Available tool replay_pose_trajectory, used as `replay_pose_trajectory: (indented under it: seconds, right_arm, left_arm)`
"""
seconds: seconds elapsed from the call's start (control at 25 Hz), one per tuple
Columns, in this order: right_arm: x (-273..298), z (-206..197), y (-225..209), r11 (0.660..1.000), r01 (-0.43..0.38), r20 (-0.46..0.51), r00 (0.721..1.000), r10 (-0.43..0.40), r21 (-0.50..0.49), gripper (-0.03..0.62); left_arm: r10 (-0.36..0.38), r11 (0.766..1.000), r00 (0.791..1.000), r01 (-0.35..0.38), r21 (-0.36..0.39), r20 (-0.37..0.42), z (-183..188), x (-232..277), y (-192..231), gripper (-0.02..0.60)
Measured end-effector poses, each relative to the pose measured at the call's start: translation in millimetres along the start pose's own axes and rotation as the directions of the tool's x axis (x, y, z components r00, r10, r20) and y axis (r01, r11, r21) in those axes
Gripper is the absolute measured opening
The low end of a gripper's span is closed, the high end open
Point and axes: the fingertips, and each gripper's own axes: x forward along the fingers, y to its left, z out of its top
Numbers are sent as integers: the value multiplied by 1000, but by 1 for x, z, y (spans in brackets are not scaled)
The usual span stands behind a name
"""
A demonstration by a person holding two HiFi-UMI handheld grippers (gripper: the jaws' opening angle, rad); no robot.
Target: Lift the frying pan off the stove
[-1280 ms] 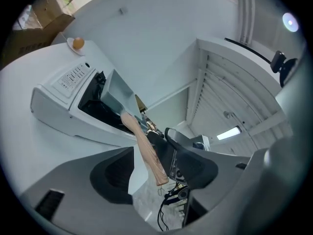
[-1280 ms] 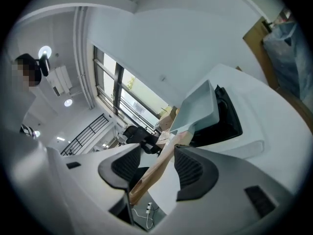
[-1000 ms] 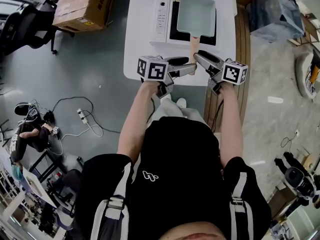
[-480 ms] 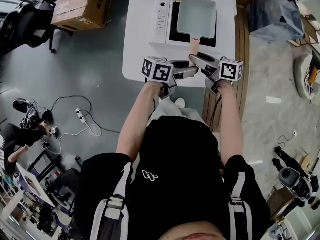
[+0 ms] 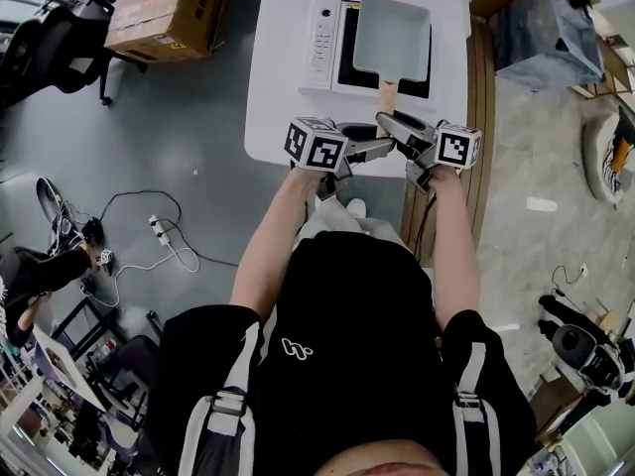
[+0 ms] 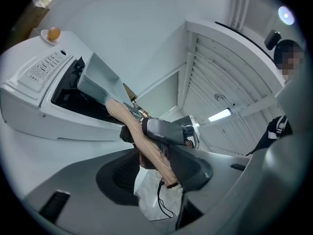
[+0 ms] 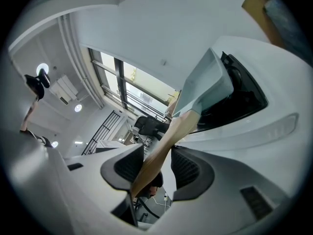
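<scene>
A pale rectangular frying pan [image 5: 392, 33] sits on the black top of a white stove [image 5: 323, 38], its wooden handle [image 5: 386, 93] pointing towards me. My left gripper [image 5: 385, 146] comes in from the left and my right gripper [image 5: 385, 122] from the right, and they meet at the handle's end. In the left gripper view the handle [image 6: 142, 136] runs between the jaws of the left gripper [image 6: 151, 165], which have just been closing and press on it. In the right gripper view the right gripper [image 7: 156, 168] has just been closing on the handle [image 7: 161, 151].
The stove stands on a white table [image 5: 283, 97], its button panel [image 5: 319, 30] on the left. A small dish with an egg-like thing [image 6: 53, 33] lies beyond the stove. A cardboard box [image 5: 164, 8], an office chair [image 5: 40, 48] and floor cables [image 5: 149, 231] are to the left.
Both grippers have drawn in towards the pan's handle and closed around it. The pan still rests on the stove.
</scene>
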Motion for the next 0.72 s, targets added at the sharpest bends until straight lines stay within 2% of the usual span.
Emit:
replay_pose_trajectory:
  seconds: [0.24,0.4,0.72]
  right_arm:
    - [-1,4,4,999,-30,60,998,29,18,181]
    - [-2,4,8,999,-32,65,997,30,23,181]
    - [-5,6,29,998,-57,78,995,57,-14,181]
  left_arm:
    - [-15,1000,999,14,5,30,5,-3,-5,190]
    - [-14,1000,999,14,16,29,6,-4,-9,193]
    - [0,997,1000,-2,78,26,10,-14,-27,196]
